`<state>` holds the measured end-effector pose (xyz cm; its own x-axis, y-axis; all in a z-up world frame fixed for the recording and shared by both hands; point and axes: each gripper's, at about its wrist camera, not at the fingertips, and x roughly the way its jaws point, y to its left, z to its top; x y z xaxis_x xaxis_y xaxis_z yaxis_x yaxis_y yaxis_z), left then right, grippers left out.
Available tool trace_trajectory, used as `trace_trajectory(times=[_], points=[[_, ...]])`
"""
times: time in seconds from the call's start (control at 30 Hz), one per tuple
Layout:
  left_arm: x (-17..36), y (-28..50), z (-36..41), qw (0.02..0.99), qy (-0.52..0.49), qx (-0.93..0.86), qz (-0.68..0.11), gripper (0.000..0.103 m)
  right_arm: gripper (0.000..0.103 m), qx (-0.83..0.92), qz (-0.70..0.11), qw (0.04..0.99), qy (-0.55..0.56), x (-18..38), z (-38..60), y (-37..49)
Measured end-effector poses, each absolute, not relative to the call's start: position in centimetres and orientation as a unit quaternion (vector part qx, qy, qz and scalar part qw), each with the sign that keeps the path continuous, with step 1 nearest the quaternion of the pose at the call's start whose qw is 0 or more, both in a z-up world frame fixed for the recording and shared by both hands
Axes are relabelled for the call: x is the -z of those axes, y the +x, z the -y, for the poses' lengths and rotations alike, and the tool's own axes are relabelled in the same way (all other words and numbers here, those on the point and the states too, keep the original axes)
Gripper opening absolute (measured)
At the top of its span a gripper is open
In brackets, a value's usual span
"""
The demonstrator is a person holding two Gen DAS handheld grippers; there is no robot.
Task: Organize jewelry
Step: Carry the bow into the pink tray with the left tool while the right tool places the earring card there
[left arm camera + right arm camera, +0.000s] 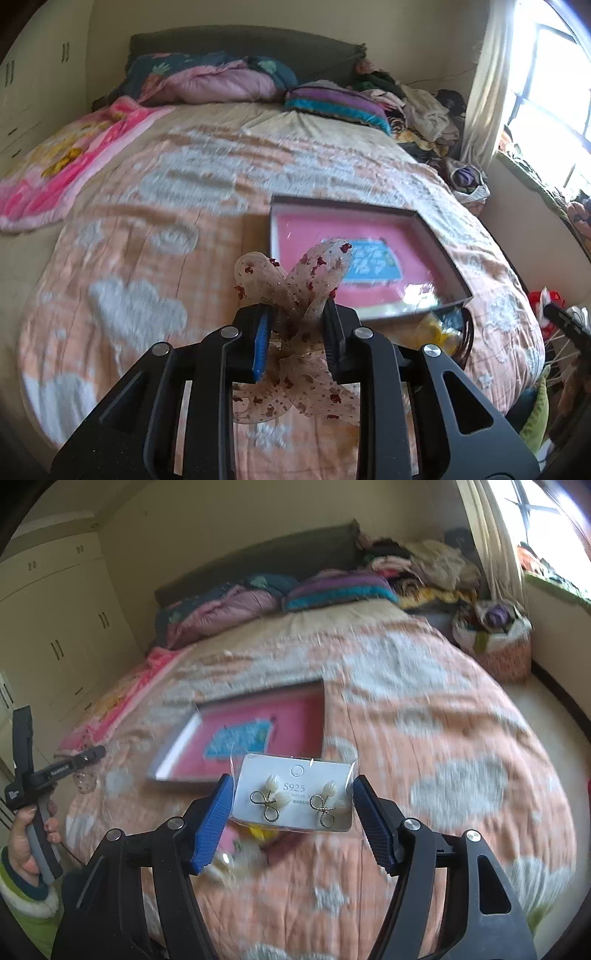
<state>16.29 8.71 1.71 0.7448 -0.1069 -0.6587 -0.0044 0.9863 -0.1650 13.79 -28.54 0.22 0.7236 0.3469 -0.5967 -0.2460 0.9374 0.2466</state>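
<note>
Earrings on a white card (295, 794), sealed in a clear sleeve, sit between the fingers of the right gripper (293, 812), held up above the bedspread (443, 738). The card's long axis runs across the gap from one blue pad (212, 823) to the other, and its short edges seem to meet the pads, so I judge it lightly clamped, though the sleeve hides the exact contact. The shallow box (236, 738) with the pink lining lies ahead and a little to the left of these jaws, its near rim close below the card's far edge.

The left gripper (295, 332) is clenched on a sheer fabric bow (295, 295) speckled with red, whose loops stick out past the fingertips and also trail back toward the camera. From this side the same box (436, 236) lies ahead and to the right, its near corner just beyond the right finger.

Both arms look about equally near the box, approaching from opposite sides. Its floor holds only a blue card (373, 264) near the middle, leaving open pink room along the edges. A small heap of yellow and pale items (243, 849), too blurred to name, rests on the bedspread just under the right jaws. Motion blur softens the bed.
</note>
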Motion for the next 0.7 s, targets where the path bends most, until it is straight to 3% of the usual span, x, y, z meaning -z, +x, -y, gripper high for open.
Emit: trace_trajectory(times=[0.33, 0.7], points=[[-3.5, 20.6, -7.1, 0.936, -0.066, 0.039, -0.343, 0.018, 0.065, -0.198, -0.285, 0.937, 0.050, -5.5, 25.4, 17.9], [-0.3, 25.4, -5.1, 0.922, -0.056, 0.050, -0.379, 0.020, 0.065, -0.218, -0.306, 0.926, 0.026, -3.8, 21.6, 23.7]])
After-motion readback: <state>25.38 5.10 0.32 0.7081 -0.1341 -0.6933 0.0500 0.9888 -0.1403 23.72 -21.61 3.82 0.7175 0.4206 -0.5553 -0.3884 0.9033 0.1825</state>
